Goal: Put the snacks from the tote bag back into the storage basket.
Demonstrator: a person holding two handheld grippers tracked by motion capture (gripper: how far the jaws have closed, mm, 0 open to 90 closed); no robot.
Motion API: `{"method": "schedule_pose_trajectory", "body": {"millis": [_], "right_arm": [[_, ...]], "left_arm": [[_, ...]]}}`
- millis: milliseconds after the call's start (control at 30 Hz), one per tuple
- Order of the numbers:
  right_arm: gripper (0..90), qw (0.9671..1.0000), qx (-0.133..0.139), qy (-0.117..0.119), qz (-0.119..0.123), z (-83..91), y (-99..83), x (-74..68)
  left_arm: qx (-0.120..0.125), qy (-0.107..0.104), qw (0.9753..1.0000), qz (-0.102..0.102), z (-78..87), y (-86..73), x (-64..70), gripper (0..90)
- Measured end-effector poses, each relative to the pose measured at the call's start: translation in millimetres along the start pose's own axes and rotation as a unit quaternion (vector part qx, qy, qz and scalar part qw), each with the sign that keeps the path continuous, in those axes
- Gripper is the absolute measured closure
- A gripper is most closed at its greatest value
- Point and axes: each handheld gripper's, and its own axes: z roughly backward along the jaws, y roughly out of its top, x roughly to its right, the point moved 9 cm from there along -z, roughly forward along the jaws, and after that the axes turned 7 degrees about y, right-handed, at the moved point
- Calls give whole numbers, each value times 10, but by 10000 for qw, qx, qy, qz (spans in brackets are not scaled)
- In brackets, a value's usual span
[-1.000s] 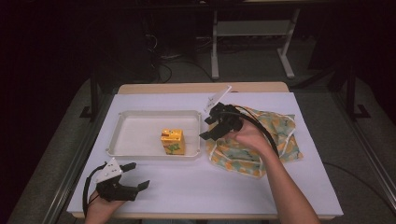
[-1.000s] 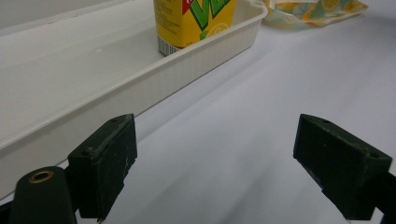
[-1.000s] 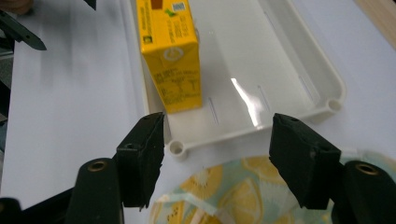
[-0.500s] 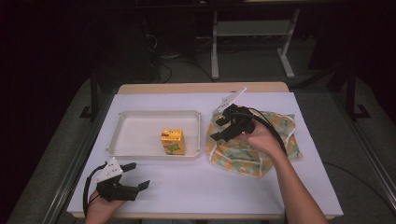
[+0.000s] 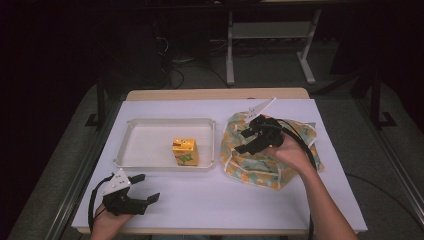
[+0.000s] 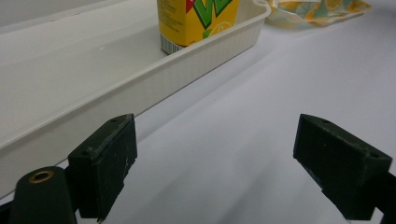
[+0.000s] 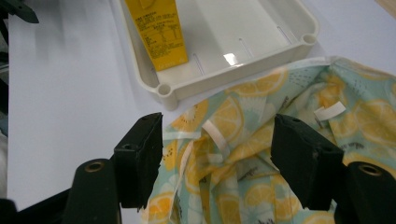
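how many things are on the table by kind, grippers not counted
white tray: 1
yellow juice carton, standing in the tray: 1
lemon-print cloth bag, right of the tray: 1
total: 3

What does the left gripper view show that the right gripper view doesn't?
Left gripper view: the carton's green-lettered front and barcode, the tray's long side wall, and open black jaws over bare white tabletop.

Right gripper view: the carton's printed label panel, the tray's corner and shiny floor, a white tag on the cloth, and open jaws above that cloth.

Both: yellow carton standing in the white tray, the lemon-print cloth, white tabletop.
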Motion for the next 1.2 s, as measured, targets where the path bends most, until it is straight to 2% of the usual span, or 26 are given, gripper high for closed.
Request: {"method": "schedule_pose_trajectory", "body": {"millis": [200, 400, 467, 600, 667, 767, 933, 1000, 1200], "right_arm": [[314, 9998, 142, 148, -9, 79, -38, -122], [314, 9999, 127, 41, -52, 131, -177, -130], [309, 9999, 86, 27, -109, 146, -256, -128], [314, 9994, 166, 21, -296, 182, -386, -148], [315, 9995, 120, -26, -291, 190, -456, -152], [316, 9989, 237, -47, -392, 230, -508, -165], [318, 9988, 251, -108, -405, 273, -581, -193], [322, 9986, 254, -200, -411, 286, -611, -194], [322, 9984, 255, -178, -472, 294, -741, -236]], "left_arm": [[-22, -10, 10000, -56, -15, -5, 6, 132], [-47, -6, 10000, -62, 7, -10, -9, 132], [-39, -4, 10000, -54, 3, -8, -9, 132], [3, 2, 10000, -41, -4, 0, -2, 132], [-1, 7, 10000, -45, -5, -2, -3, 132], [-26, 15, 10000, -28, -9, -6, -6, 132], [-24, 1, 10000, -21, -4, -4, -4, 132], [-23, -10, 10000, -5, -3, -2, -3, 132], [-18, -8, 10000, -21, 5, -1, -6, 132]]}}
